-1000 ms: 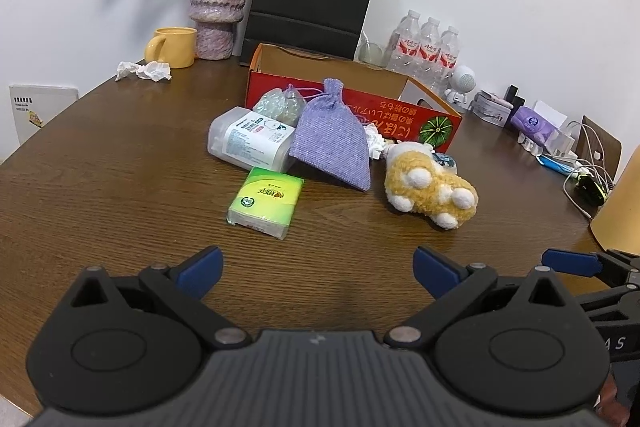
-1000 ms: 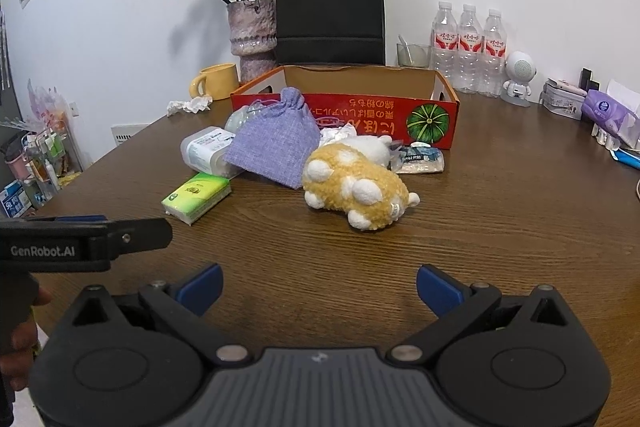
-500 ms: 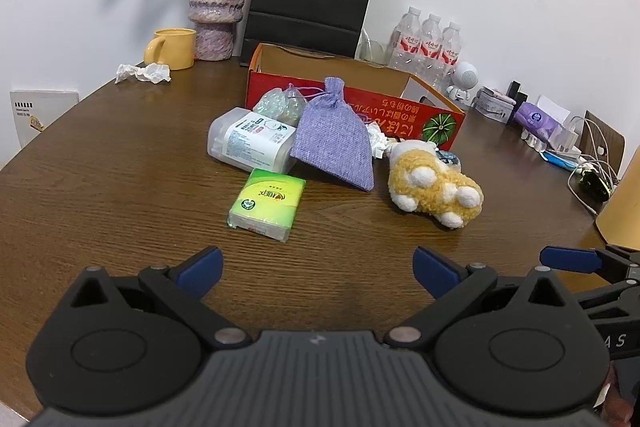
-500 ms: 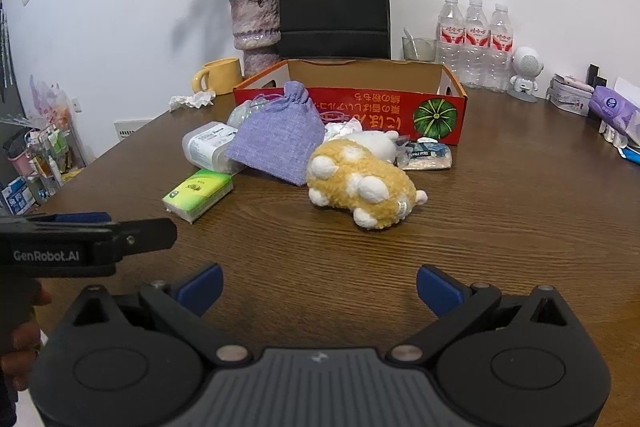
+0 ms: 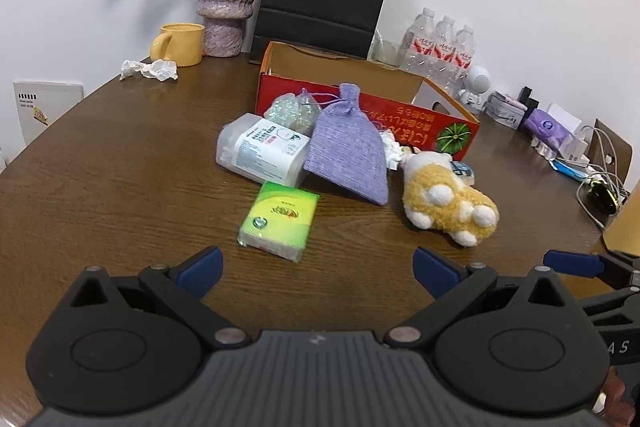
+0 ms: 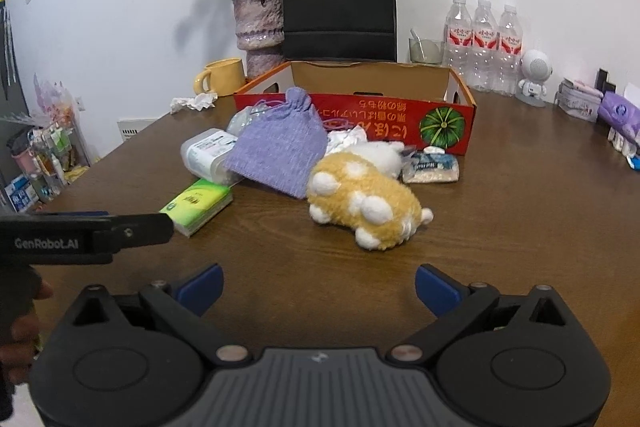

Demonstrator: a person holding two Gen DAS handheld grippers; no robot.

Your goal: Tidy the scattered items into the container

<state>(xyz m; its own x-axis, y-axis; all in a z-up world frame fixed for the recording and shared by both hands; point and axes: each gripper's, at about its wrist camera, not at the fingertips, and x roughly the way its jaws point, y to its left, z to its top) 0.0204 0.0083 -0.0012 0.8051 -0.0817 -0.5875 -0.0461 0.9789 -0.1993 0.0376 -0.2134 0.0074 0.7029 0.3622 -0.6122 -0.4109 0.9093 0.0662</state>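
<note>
An open red cardboard box stands on the brown table. In front of it lie a purple cloth pouch, a yellow-and-white plush toy, a green tissue pack, a white plastic container, a clear bag of beads and a small white packet. My left gripper is open, just short of the tissue pack. My right gripper is open, short of the plush toy. Nothing sits between either pair of fingers.
Behind the box stand a black paper bag, a vase of dried roses, a yellow mug and three water bottles. Crumpled tissue lies at far left. Cables and small items crowd the right edge.
Both grippers have moved a little forward toward the pile; the items look slightly nearer. Nothing on the table has shifted, and both jaws stay open.
</note>
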